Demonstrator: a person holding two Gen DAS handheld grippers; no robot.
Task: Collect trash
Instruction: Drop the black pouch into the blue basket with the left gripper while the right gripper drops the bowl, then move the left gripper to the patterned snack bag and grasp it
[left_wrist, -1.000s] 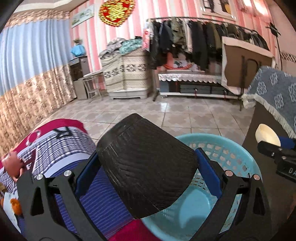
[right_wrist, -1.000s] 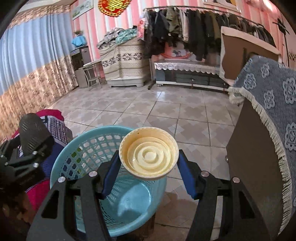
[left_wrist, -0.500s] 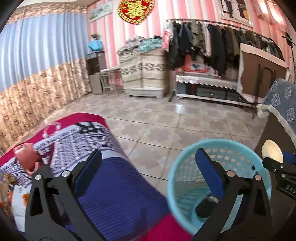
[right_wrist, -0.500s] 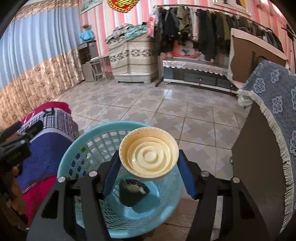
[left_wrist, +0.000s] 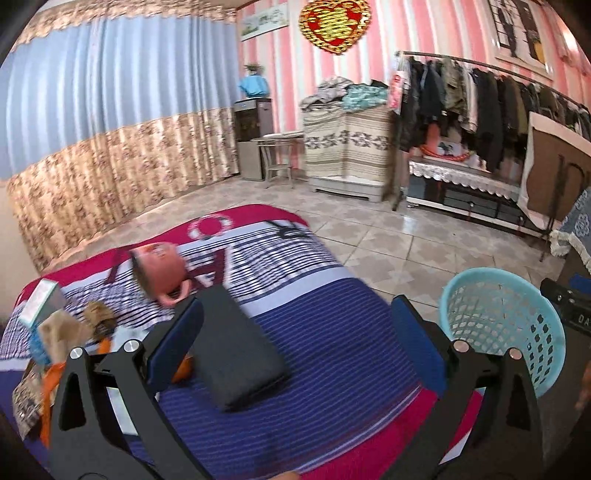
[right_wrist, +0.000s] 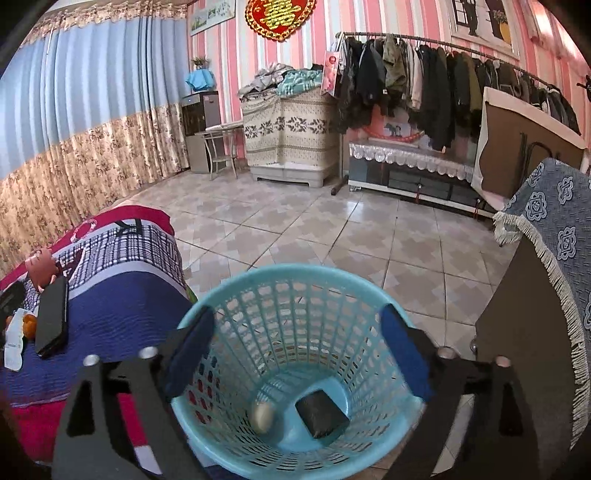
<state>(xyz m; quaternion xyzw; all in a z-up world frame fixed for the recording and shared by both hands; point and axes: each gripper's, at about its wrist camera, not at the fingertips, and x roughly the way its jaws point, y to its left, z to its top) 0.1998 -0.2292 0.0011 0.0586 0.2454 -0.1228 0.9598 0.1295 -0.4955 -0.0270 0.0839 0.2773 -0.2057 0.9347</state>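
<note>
Since the earlier frames: cream ribbed cup (right_wrist: 261, 416) dropped from right gripper (right_wrist: 295, 354) into turquoise lattice basket (right_wrist: 236, 306), lying beside black woven-texture cup (right_wrist: 321, 409) on its solid floor. Both grippers' jaws apart, empty. Left gripper (left_wrist: 295, 343) swung off the basket, over striped bedspread (left_wrist: 332, 354); blurred dark flat slab (left_wrist: 236, 362) between its fingers, identity unclear.

Turquoise lattice basket (right_wrist: 295, 280); black cup (right_wrist: 321, 412), cream lid (right_wrist: 261, 416); red-navy striped blanket (left_wrist: 332, 332); pink-white striped wall (right_wrist: 229, 55).
</note>
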